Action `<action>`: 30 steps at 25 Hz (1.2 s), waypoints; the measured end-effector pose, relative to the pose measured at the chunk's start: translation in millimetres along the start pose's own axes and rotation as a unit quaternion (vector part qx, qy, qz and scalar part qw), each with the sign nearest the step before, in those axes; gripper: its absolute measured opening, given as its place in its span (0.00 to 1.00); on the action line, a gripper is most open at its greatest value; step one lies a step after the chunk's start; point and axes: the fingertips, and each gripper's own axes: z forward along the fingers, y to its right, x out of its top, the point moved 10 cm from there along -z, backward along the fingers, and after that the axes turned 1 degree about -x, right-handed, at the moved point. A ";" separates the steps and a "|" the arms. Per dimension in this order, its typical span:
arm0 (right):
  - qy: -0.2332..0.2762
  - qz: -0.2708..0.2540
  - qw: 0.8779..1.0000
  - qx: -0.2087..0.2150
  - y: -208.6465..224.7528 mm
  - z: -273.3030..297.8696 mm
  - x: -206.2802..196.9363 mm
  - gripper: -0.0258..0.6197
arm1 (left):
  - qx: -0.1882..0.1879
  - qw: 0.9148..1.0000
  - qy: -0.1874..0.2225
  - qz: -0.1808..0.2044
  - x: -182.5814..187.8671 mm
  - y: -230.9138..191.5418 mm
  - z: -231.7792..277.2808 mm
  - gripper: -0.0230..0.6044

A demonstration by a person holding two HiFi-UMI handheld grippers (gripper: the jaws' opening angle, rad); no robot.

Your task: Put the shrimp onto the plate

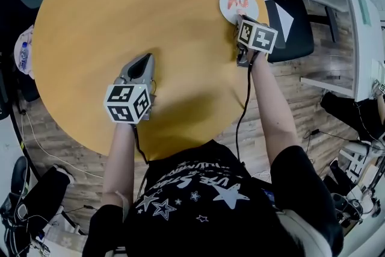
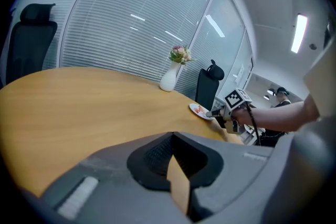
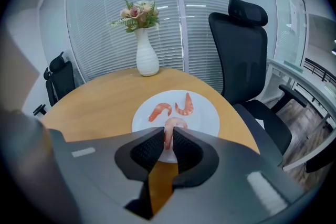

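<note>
The tabletop (image 1: pixel 120 9) is lying bare across its middle and left edge. A vase (image 3: pixel 147 57) is standing at the far edge. At the right edge, the right gripper (image 3: pixel 168 135), clamping a shrimp (image 3: pixel 176 122), is blocking the near rim of the plate (image 3: pixel 207 115), with a chair (image 3: pixel 241 55) crowding just beyond.

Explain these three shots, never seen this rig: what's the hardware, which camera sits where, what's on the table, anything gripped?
There is no robot arm here. A person holds a two-jaw gripper in each hand, and the marker cubes are part of the grippers. The head view looks down from a camera on the person's head. The other two views come from cameras riding on each gripper, looking along its jaws. On the round wooden table stand a white vase with flowers and a white plate with two loose shrimp on it. The right gripper is shut on a third shrimp, held at the plate's near edge. The left gripper is shut on nothing, over bare table.
</note>
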 end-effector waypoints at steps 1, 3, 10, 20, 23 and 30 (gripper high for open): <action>-0.002 0.003 1.000 0.000 0.9 0.6 -0.2 0.13 | 0.000 1.000 0.000 0.000 -0.5 0.8 0.0 0.04; -0.003 0.004 1.000 0.002 2.3 1.4 0.0 0.13 | 0.000 1.000 -0.001 -0.001 -1.4 2.3 0.2 0.04; -0.011 0.016 1.000 0.007 9.6 11.1 3.5 0.13 | 0.003 1.000 -0.003 -0.004 0.7 5.6 5.4 0.04; -0.020 0.002 1.000 0.010 2.2 15.0 8.5 0.14 | 0.002 1.000 -0.004 -0.008 3.4 5.7 1.0 0.04; -0.021 0.002 1.000 0.011 1.8 15.1 9.3 0.18 | 0.001 1.000 -0.005 -0.009 3.0 9.0 0.5 0.04; -0.008 0.002 1.000 0.010 3.8 -1.6 12.1 0.17 | 0.000 1.000 -0.006 -0.003 5.4 20.6 -5.4 0.04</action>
